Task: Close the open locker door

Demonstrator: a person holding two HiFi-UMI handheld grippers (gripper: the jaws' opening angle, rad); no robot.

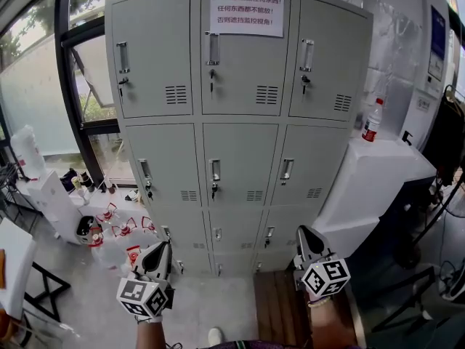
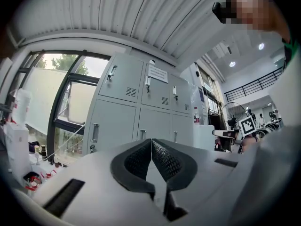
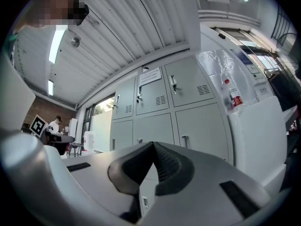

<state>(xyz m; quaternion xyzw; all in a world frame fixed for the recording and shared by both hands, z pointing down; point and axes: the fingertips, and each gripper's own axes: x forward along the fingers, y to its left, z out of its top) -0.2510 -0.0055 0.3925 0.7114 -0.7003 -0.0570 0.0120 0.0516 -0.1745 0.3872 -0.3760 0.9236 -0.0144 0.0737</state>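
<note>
Pale grey flooring (image 1: 211, 300) is running along the bottom of the frame, where the left gripper (image 1: 163, 247) at lower left and the right gripper (image 1: 304, 233) at lower right are hovering, each with ribbed black jaws pressing together on nothing. Just beyond, the grey sheet-metal locker bank (image 1: 240, 144) is filling the centre, its vented, handled doors all lying flush. A white paper notice (image 1: 246, 11) is hanging on the top middle door; a red-labelled bottle (image 1: 372, 121) is standing on a white cabinet (image 1: 378, 173) at right.
</note>
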